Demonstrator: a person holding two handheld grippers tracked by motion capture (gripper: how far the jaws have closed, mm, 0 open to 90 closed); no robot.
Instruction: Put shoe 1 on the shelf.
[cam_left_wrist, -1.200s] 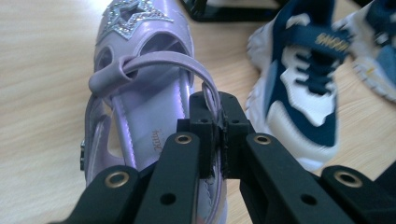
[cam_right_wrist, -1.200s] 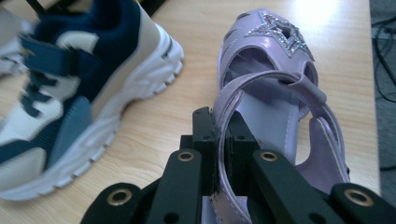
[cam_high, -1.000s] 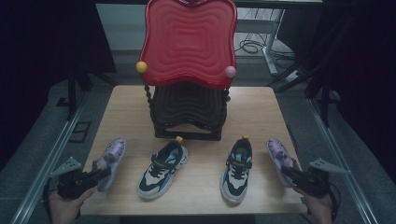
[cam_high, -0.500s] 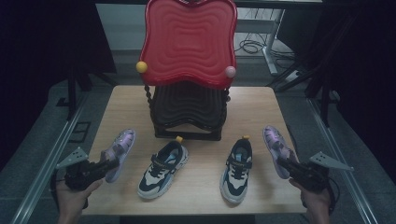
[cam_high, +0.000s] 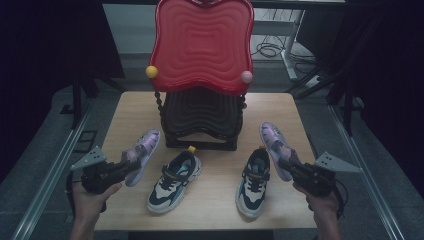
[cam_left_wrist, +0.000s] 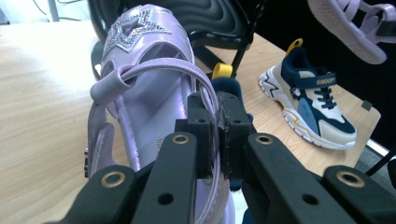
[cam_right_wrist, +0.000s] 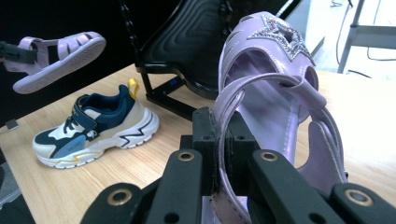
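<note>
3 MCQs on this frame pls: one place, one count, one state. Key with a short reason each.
1. Where do the two sneakers sit?
A. on the red chair
B. on the table, between the sandals
C. on the floor

2. How many shoes in all?
A. two
B. three
C. four

3. The left gripper is:
A. shut on a sandal strap
B. open above a sneaker
C. resting on the table

Key:
1 B: left sneaker and right sneaker stand on the table.
2 C: those plus left sandal and right sandal.
3 A: left gripper pinches the strap.
</note>
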